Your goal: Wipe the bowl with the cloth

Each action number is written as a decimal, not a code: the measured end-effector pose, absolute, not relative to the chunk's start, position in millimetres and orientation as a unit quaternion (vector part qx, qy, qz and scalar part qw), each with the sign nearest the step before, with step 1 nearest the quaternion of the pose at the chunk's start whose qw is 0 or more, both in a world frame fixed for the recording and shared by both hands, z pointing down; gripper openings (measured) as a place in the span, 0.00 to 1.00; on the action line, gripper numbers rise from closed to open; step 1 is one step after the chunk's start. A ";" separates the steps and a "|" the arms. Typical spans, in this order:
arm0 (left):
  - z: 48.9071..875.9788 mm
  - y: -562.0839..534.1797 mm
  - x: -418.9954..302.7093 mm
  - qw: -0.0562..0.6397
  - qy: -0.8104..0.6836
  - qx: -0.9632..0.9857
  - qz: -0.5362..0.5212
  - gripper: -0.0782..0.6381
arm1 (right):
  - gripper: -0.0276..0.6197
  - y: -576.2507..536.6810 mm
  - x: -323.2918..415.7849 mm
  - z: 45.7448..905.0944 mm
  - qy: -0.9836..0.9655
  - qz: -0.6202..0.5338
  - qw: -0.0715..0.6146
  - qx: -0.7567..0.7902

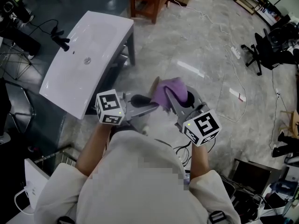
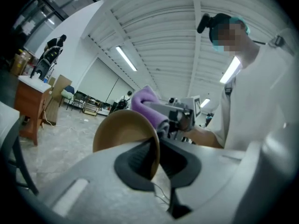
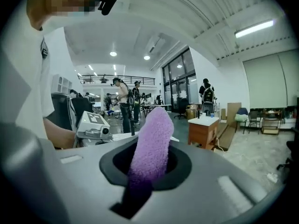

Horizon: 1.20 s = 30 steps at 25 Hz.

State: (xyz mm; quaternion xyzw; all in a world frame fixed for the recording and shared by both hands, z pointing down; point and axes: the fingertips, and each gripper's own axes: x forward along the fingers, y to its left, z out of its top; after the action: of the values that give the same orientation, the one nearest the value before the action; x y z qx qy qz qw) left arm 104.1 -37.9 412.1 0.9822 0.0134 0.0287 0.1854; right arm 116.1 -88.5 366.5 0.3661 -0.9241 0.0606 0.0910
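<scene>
Tan, the bowl (image 2: 124, 129) stands on edge, its rim pinched between the left claw's (image 2: 156, 155) jaws, which press together on it. The purple cloth (image 3: 152, 143) sticks up from the right claw (image 3: 147, 164), clamped in its jaws, just ahead of the left claw at the bowl's upper edge. Whether it touches I cannot tell. To wipe well, the left claw should probably hold the rim steady while the right sweeps the cloth round the inside, without levering the bowl loose. Left of the left claw stands a white basin (image 1: 88, 55). Beyond both claws is a wooden stool (image 1: 148, 1), and right of the right claw lie floor cables (image 1: 236, 78). None seems to stand in the way.
</scene>
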 end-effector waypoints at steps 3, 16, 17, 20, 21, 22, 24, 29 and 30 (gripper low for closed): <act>408.1 -29.2 105.1 0.176 0.027 0.984 0.029 0.12 | 0.12 -101.8 122.0 365.0 -0.913 0.040 0.110 0.391; 378.1 4.3 104.8 0.172 0.104 0.979 -0.034 0.13 | 0.12 -107.1 148.2 424.6 -0.903 0.130 0.169 0.372; 376.7 5.3 105.0 0.171 0.107 0.979 -0.035 0.13 | 0.12 -105.0 148.8 427.1 -0.905 0.145 0.156 0.368; 371.7 7.3 103.7 0.174 0.112 0.977 -0.051 0.13 | 0.12 -98.5 148.8 432.4 -0.909 0.195 0.110 0.352; 368.6 7.1 103.2 0.175 0.113 0.976 -0.060 0.13 | 0.12 -96.9 147.7 434.3 -0.910 0.213 0.093 0.344; 365.4 6.5 103.0 0.176 0.112 0.976 -0.068 0.13 | 0.12 -95.6 146.7 435.8 -0.910 0.232 0.073 0.337; 360.4 4.8 103.0 0.176 0.109 0.975 -0.081 0.13 | 0.11 -92.9 145.0 438.1 -0.906 0.269 0.027 0.325; 351.0 -4.5 100.1 0.179 0.087 0.974 -0.109 0.13 | 0.11 -82.1 130.9 447.5 -0.884 0.363 -0.069 0.285; 350.8 -7.4 99.4 0.180 0.080 0.974 -0.112 0.13 | 0.11 -77.3 124.1 451.2 -0.881 0.376 -0.071 0.277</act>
State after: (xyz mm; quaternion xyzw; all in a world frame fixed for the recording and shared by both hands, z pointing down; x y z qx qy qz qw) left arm 99.4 -7.4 350.8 0.9740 0.0799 -0.1120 0.1799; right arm 124.1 -77.3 451.2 0.2772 -0.8812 0.3764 -0.0708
